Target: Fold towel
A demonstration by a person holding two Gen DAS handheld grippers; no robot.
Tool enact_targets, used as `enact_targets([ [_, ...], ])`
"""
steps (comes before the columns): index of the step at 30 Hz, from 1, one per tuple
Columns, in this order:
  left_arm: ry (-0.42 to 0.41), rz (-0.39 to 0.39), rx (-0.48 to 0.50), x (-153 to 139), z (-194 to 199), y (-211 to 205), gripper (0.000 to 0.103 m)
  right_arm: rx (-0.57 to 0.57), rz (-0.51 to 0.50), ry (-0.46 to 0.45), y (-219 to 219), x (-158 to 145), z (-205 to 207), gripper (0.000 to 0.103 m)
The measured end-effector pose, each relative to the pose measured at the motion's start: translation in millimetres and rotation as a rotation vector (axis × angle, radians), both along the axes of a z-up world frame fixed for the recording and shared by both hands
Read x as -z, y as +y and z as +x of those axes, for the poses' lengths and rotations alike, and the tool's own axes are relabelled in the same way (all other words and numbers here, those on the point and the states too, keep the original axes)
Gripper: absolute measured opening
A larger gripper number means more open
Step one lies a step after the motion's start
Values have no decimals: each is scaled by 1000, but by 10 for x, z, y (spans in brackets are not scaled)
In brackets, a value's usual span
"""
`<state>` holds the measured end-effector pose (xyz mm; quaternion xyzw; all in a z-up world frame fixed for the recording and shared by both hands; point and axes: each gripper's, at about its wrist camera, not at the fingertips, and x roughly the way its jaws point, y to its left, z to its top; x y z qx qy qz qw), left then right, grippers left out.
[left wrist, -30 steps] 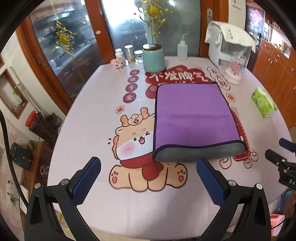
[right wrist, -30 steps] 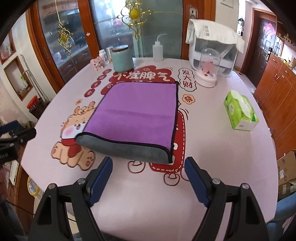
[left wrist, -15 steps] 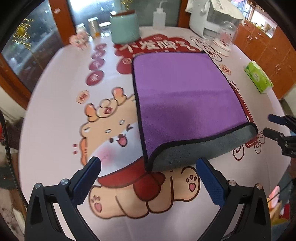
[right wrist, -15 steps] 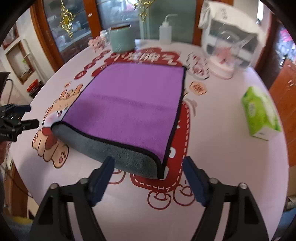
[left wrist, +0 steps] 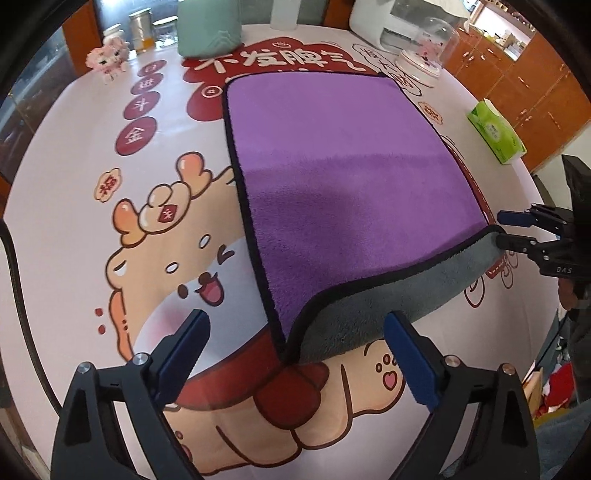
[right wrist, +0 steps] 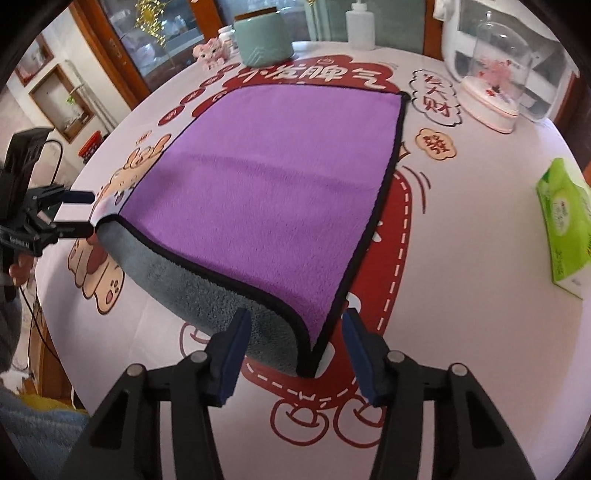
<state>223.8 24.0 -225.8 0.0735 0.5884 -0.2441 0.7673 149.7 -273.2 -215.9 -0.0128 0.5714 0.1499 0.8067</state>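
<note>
A purple towel with a grey underside and black hem lies folded once on the table, its rounded grey fold toward me. My left gripper is open, its fingers on either side of the near left corner of the fold. My right gripper is open around the near right corner of the towel. The right gripper also shows at the right edge of the left wrist view, and the left gripper at the left edge of the right wrist view.
The printed tablecloth covers a round table. At the back stand a teal canister, a squeeze bottle, a glass dome on a pink base and small jars. A green tissue pack lies to the right.
Both grippers have moved forward and down to the towel's near corners. The right jaws have narrowed somewhat. The towel has not moved.
</note>
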Motion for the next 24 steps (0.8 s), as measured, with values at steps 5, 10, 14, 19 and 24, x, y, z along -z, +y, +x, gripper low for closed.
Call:
enact_targets([
  [5,20,-27,37,14,26,-36,92,-31,5,21,17,58,22,43],
  [10,42,-26,71,44,79,-92,85,-53,18,36,34,85,25,32],
  [14,62,-35,88,56,87,-103,76,-62,22,38,39,81,22,23],
  [19,87,-45,105,97,94,-165,67,-60,22,35,18,78,14,16],
  [24,118,-37,115,157,85,-215,55,-60,21,29,6,63,3,13],
])
